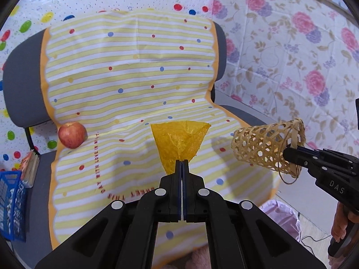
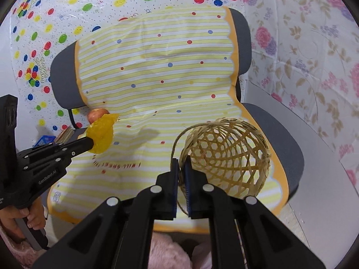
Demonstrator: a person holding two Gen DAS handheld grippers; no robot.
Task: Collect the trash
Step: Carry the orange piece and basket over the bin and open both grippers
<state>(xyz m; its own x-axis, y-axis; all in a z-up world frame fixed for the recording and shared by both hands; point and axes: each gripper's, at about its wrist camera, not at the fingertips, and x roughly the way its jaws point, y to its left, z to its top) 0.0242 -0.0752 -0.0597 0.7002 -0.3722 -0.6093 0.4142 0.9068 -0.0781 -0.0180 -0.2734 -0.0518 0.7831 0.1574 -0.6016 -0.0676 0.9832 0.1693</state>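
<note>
Left gripper (image 1: 182, 161) clamped on an orange wrapper (image 1: 180, 142), jaws pressed together on its lower tip, the crinkled sheet fanning out above them and held over the seat of a grey chair (image 1: 21, 85). Same wrapper (image 2: 102, 134) seen from the right wrist as a bunched orange wad at the tip of the left gripper (image 2: 90, 143), at the left of that view.

Right gripper (image 2: 181, 163) closed on the rim of a woven bamboo basket (image 2: 226, 157), jaws narrow with the rim and a loop of twine (image 2: 177, 143) between them. Basket tipped on its side, mouth turned toward the right gripper, raised above the right part of the seat. From the left wrist, the basket (image 1: 267, 145) at the right, pinched by the right gripper (image 1: 289, 151), apart from the wrapper.

Draped over the chair, a yellow-striped dotted cloth (image 1: 130, 67). At its left edge, near the backrest, a red apple (image 1: 72, 135). At far left, beside the chair, a blue crate (image 1: 11, 204).
</note>
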